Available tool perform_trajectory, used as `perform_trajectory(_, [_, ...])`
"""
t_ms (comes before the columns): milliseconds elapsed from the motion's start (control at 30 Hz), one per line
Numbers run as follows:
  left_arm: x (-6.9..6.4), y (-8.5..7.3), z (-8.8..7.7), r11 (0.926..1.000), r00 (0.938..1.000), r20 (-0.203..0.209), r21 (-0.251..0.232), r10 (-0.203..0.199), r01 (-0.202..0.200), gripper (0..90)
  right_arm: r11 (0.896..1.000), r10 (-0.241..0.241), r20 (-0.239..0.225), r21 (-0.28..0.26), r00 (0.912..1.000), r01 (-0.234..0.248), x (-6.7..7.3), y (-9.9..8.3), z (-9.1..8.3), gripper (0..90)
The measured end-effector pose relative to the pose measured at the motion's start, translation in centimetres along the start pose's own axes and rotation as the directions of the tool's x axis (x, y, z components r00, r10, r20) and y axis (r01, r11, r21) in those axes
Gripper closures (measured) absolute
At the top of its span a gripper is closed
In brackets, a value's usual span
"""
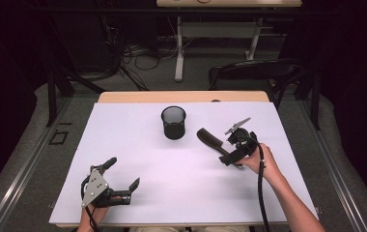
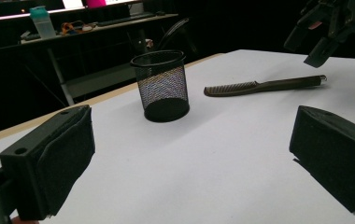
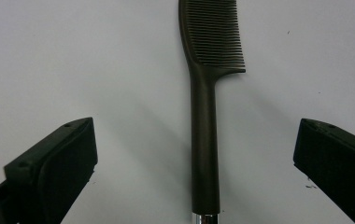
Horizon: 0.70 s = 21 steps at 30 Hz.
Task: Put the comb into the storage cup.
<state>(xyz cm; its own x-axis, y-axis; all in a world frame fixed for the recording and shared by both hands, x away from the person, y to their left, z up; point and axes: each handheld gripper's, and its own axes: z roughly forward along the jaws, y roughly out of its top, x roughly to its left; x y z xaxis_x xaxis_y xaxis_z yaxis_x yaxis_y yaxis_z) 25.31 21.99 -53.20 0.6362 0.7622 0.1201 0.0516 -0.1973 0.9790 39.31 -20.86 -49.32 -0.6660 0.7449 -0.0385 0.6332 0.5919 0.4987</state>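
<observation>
Right gripper (image 1: 233,153) parked over a comb (image 1: 209,140), jaws spread wide and nothing in them.

The comb lies flat on the white table (image 1: 138,145), right of centre in the high view; in the right gripper view its handle runs straight up between the two black pads, touching neither, teeth end at the top of the frame. A black mesh cup (image 1: 174,123) stands upright just left of the comb, near the frame's middle. Left gripper (image 1: 121,177) rests at the lower left, also wide open and holding nothing.
</observation>
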Motion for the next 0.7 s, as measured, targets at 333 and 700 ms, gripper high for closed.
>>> perform_trajectory(333, [0.1,-0.1,0.0,1.0000,1.0000,-0.006,0.004,-0.003,0.004,0.0,0.999,0.008,0.006,0.049,1.0000,-0.008,0.0,1.2,1.4,0.0])
perform_trajectory(700, [0.0,0.0,0.0,1.0000,1.0000,-0.004,0.002,-0.003,0.003,0.0,0.996,-0.002,0.015,0.087,0.9999,0.001,0.0,2.2,1.9,11.2])
